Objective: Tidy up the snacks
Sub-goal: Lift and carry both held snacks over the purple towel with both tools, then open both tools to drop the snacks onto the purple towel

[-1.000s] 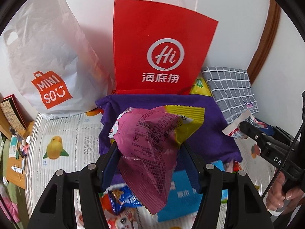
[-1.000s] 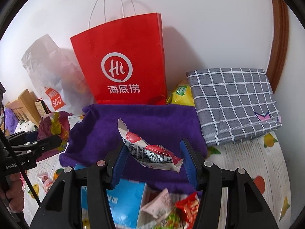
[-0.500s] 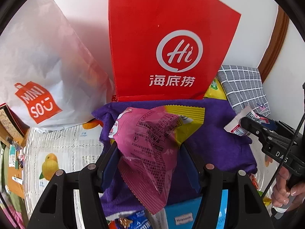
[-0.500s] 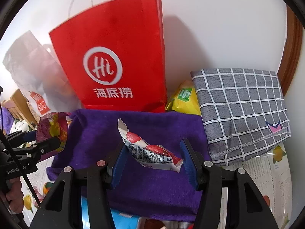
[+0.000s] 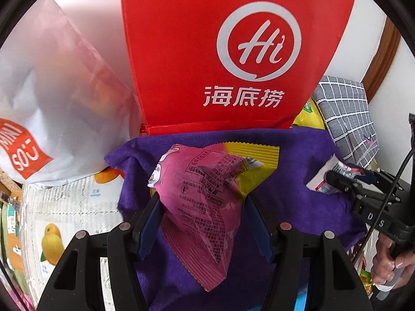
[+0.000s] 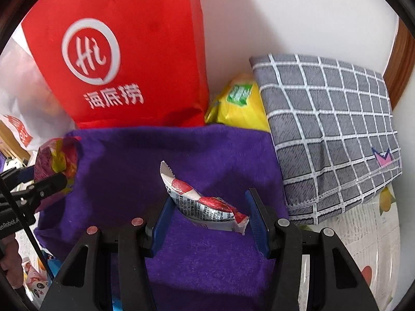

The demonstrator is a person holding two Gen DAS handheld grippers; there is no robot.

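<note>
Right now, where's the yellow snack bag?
Right wrist view, upper centre: yellow snack bag sits against the wall, wedged between the red paper bag and grey checked cloth, behind the purple towel.

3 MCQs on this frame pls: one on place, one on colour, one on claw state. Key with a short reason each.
1. What stands directly behind the purple cloth?
A. red paper bag
B. a kettle
C. a stack of plates

2. What colours is the snack packet in the left claw?
A. blue and white
B. pink and yellow
C. all black

3. What is the right claw doing?
A. open with nothing in it
B. gripping the grey checked cloth
C. shut on a snack packet

Answers:
1 A: the red paper bag rises just past the purple cloth's far edge.
2 B: the pink and yellow packet shows both colours between the fingers.
3 C: the red and white packet sits clamped between its blue pads, while the grey checked cloth lies apart to the right.
</note>
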